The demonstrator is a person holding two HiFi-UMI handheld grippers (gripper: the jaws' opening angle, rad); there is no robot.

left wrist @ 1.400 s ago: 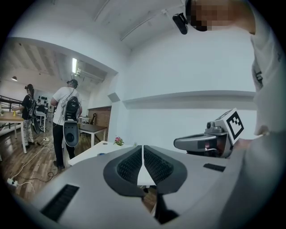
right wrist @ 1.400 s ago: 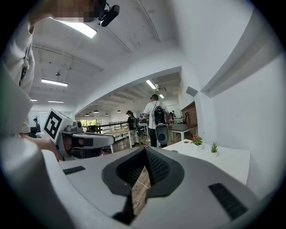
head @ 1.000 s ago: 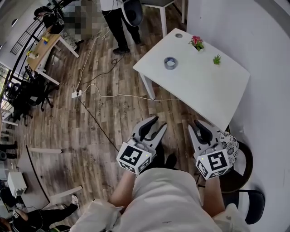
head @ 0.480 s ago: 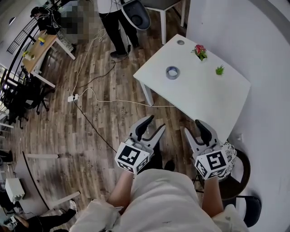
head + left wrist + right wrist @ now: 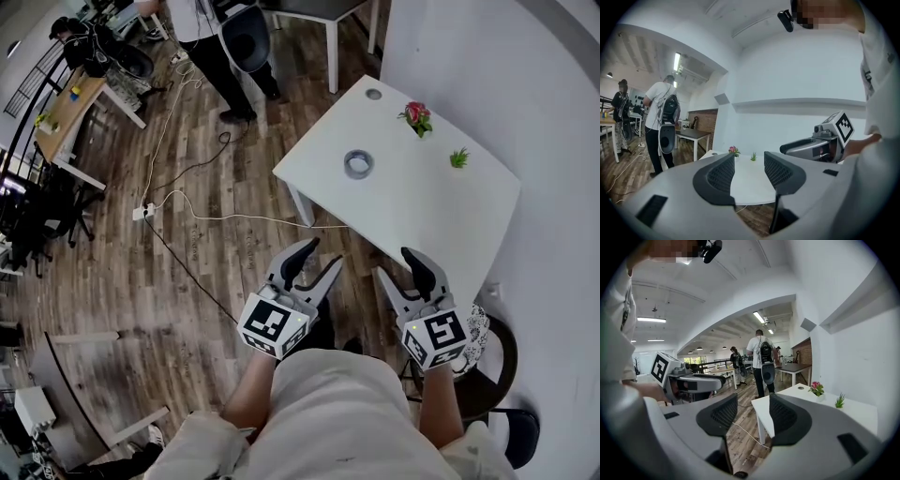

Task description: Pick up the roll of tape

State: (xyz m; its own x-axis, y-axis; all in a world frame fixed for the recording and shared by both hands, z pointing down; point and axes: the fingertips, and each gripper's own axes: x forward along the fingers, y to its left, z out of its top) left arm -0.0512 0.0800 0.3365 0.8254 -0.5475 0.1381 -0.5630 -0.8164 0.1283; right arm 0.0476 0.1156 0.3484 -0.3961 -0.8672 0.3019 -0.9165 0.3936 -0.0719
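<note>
Dark ribbed pads (image 5: 723, 174) on the left gripper (image 5: 317, 258) stand wide apart. Its jaws have just been opening, and there's nothing between them but a far-off look at the white table (image 5: 422, 220). Same deal for the right gripper (image 5: 395, 264): the jaws have just been spreading and are now wide, and through the gap you only see the table's corner, its leg and wood floor (image 5: 187, 281). So neither one has hold of anything.

The roll of tape (image 5: 357, 164) is lying flat on the table with its hole facing up, over toward the table's left side in the head view. It's well apart from both grippers, straight ahead and further out. It's a ring, so there's no long axis to line up with, and I'd guess a jaw goes over the rim.

Sideways it sits about between the two grippers, so I honestly can't call either one closer. The right one is beside the table's near edge, the left one is out over the floor.

Further back on the table are a pink flower pot (image 5: 417, 117) and a small green plant (image 5: 458, 158), both well clear of the tape. Neither gripper view shows the tape.
</note>
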